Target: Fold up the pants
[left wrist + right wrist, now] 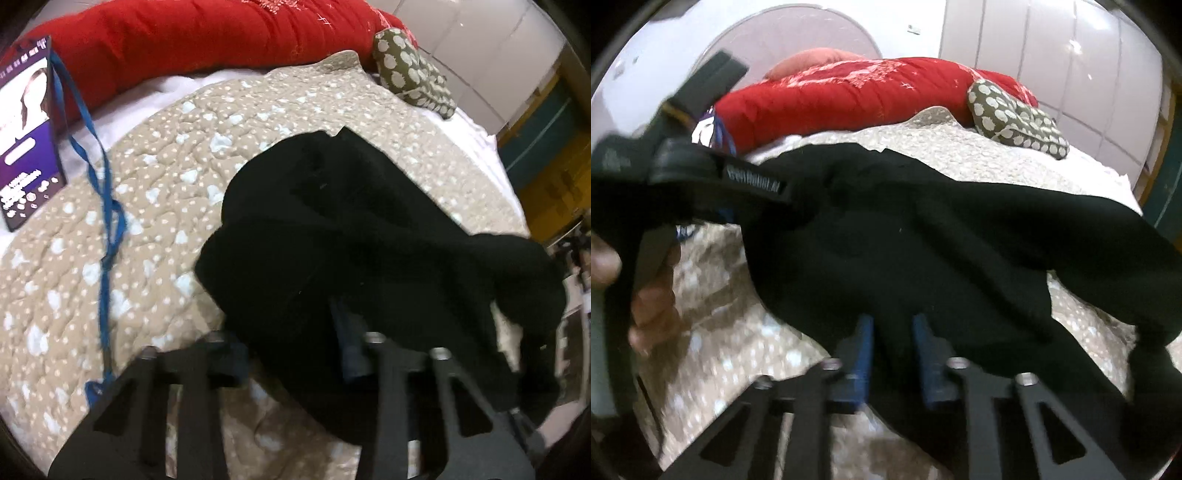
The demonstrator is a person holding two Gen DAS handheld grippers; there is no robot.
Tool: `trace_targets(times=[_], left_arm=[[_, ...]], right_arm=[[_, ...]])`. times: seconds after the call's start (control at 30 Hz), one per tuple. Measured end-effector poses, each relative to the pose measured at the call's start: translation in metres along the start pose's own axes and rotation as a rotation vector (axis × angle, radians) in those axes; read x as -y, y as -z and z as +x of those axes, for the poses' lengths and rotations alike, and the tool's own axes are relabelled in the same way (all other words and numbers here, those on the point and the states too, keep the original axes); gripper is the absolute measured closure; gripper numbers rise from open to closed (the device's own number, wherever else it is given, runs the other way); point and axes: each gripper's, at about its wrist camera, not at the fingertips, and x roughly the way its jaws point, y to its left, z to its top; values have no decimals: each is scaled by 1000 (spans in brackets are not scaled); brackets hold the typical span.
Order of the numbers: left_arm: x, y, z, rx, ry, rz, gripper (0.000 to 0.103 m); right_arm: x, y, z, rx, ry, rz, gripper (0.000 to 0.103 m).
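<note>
Black fabric pants point(369, 236) lie bunched in a heap on the beige quilted bedspread with white spots point(155, 184), the landmark here. Near edge of the pants is lifted off the quilt toward both cameras.

Left gripper point(295, 354): black frame, blue pads; pads mostly buried under black cloth, jaws drawn in tight with pants fabric between them, clamped on the pants. In the right wrist view this gripper enters from the left over the quilt, a hand point(646, 295) holding its handle.

Right gripper point(890, 332): 2 blue fingers point(864, 339) stand close together with a fold of pants pinched in the narrow gap, gripping the cloth.

At the far edge of the quilt: a long red padded cushion point(192, 33). At the quilt's far right corner: an olive pillow with white dots point(413, 74). On the quilt's left side: a purple printed card point(29, 140) with a blue lanyard strap point(103, 206) trailing across the quilt toward the left gripper.
</note>
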Motion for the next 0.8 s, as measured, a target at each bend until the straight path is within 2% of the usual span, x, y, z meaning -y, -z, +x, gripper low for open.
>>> trace_targets(times=[0.07,0.2,0.27,0.3,0.37,0.4,0.47,0.53,0.6,0.63,0.67,0.7,0.8], left_arm=[[-1,-4,-7,11,3,3,86],[2,2,-37,97,-46,88,86],[-2,11,-37,92,-78,111,86],[-4,12,-30,76,-94,110,86],[-12,17,-16,46,-116,79,86],[-14,18,-15,46,-116,73,86],[-10,19,-17,62,-126,83,86],[-7,20,-18,67,-144,98,86],[-7,21,-17,63,-156,105,86],[-9,22,-16,61,-156,102,86],[-7,21,-14,58,-155,97,85],[-8,21,-13,55,-150,90,85],[-7,20,-13,51,-152,86,85]], right_arm=[[-3,-7,-1,0,-30,25,97],[-23,-23,-7,-4,-137,54,97],[-39,-24,-5,-9,-235,48,99],[-49,-23,0,-20,-247,25,99],[-65,-16,3,-5,-177,-38,99],[-62,-14,-1,-1,-179,-24,99],[-41,-10,-20,28,-172,31,99],[-3,0,-50,63,-55,104,97],[38,13,-73,73,53,203,90],[64,24,-86,81,93,273,78],[88,34,-96,89,128,342,61],[115,48,-109,100,171,433,56],[170,78,-126,119,219,643,54]])
